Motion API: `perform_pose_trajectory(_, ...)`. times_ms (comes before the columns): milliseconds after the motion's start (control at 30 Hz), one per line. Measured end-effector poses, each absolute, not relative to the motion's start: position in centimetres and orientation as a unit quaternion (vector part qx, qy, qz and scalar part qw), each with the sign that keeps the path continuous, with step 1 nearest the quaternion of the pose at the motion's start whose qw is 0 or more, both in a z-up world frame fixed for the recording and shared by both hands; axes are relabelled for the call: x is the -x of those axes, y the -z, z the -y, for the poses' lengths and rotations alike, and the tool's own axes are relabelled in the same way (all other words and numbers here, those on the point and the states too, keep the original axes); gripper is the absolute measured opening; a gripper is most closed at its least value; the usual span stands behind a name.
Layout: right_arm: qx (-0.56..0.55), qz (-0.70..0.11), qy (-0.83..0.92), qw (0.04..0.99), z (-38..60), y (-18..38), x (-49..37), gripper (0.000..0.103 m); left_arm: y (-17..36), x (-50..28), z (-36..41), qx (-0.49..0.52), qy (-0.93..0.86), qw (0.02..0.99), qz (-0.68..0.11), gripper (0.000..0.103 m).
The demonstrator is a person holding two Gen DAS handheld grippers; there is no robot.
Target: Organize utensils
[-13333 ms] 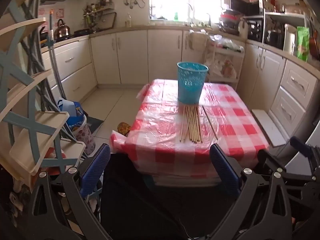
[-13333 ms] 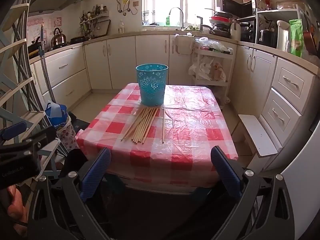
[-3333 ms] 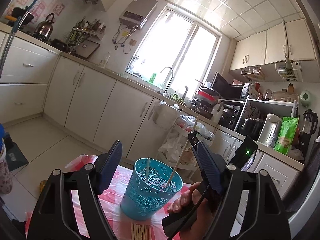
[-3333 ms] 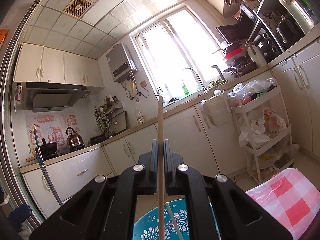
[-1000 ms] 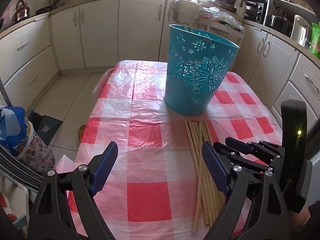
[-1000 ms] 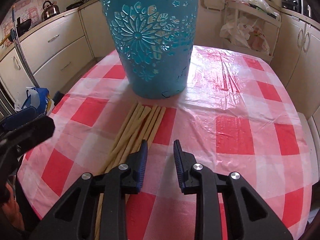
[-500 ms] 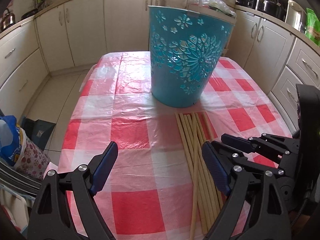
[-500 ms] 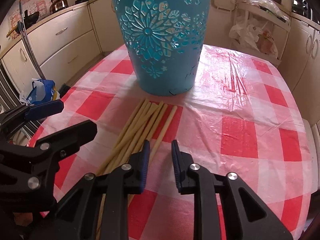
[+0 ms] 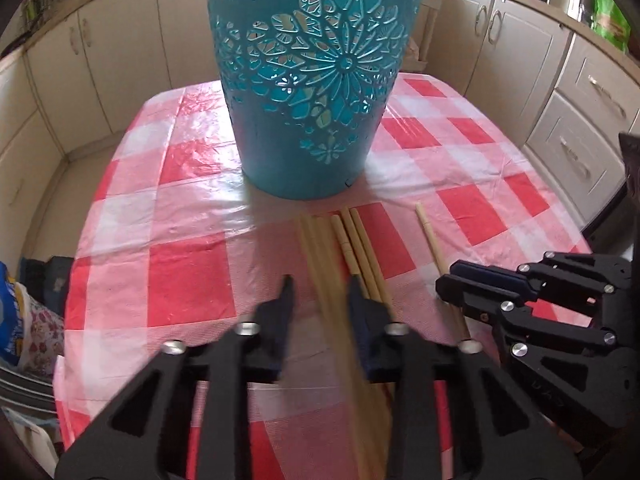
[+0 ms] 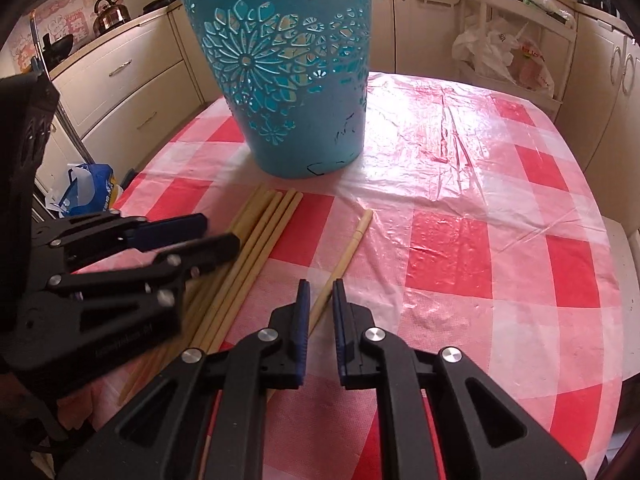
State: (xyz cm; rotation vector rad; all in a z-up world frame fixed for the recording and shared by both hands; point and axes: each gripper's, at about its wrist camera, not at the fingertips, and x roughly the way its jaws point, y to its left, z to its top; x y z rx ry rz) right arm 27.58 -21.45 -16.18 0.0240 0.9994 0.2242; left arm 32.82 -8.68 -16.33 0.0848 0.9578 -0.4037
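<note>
A teal cut-out basket (image 9: 312, 80) (image 10: 284, 76) stands on the red-and-white checked tablecloth (image 9: 192, 280) (image 10: 480, 248). A bundle of wooden chopsticks (image 9: 344, 248) (image 10: 256, 236) lies in front of it, and one single chopstick (image 9: 434, 244) (image 10: 344, 256) lies apart to the right. My left gripper (image 9: 320, 292) (image 10: 216, 232) is open, low over the bundle, jaws either side of some sticks. My right gripper (image 10: 319, 294) (image 9: 452, 280) is narrowly open, straddling the single chopstick.
White kitchen cabinets (image 9: 80, 60) ring the table. A wire rack with plastic bags (image 10: 508, 52) stands behind it. A blue-and-white bag (image 10: 86, 192) sits on the floor at the left. The table's edge (image 10: 612, 240) drops off at the right.
My left gripper has dropped forward onto the chopstick bundle and narrowed its jaws. One chopstick now lies apart at the right, and my right gripper has moved over it.
</note>
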Motion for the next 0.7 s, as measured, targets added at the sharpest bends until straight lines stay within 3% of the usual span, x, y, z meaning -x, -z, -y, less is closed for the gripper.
perform_pose_trajectory(100,-0.015,-0.484,-0.109,0.868,21.9,16.1,-27.7,0.011,16.3,-33.1,7.4,0.007,0.197,0.865,-0.462,0.010)
perform_pose_trajectory(333,-0.004,-0.491,-0.102,0.865,21.3,16.2,-28.3,0.011,16.7,-33.0,5.0,0.065,0.211,0.850,-0.477,0.010)
perform_pose_trajectory(700,0.048,-0.508,-0.116,0.852,20.4,16.1,-28.9,0.009,16.5,-33.9,5.8,0.025,0.209,0.844,-0.494,0.015)
